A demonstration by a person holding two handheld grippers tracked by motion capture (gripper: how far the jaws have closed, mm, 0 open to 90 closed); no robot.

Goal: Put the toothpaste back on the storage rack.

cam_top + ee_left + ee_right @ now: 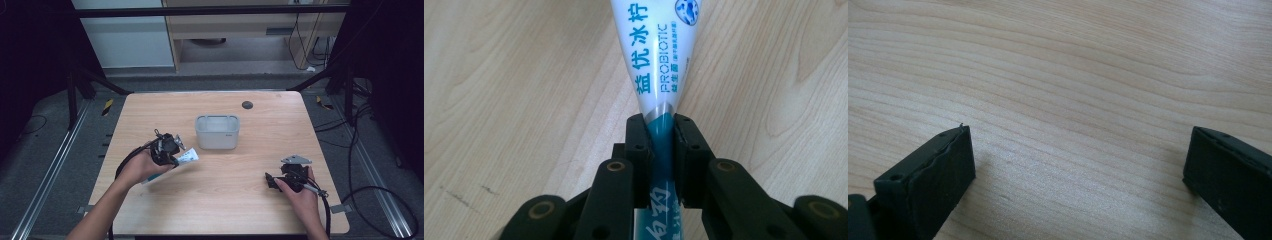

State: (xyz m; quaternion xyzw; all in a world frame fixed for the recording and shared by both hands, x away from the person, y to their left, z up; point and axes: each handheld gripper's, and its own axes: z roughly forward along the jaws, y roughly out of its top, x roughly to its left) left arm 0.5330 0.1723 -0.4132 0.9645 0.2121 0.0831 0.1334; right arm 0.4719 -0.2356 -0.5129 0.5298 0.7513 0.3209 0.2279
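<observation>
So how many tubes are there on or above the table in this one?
1. A single white and teal tube is clamped at its flat end in the left gripper, left of the grey bin. The bin's inside isn't fully visible, so more could be hidden there.

The left gripper (172, 150), held left of the white bin (217, 132), clamps its jaws tight on a tube (659, 65). The right gripper (272, 181), nearer and right of the bin, has its jaws wide apart.

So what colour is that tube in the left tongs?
The tube is white with teal lettering and a teal crimped end, clearest in the left gripper view.
</observation>
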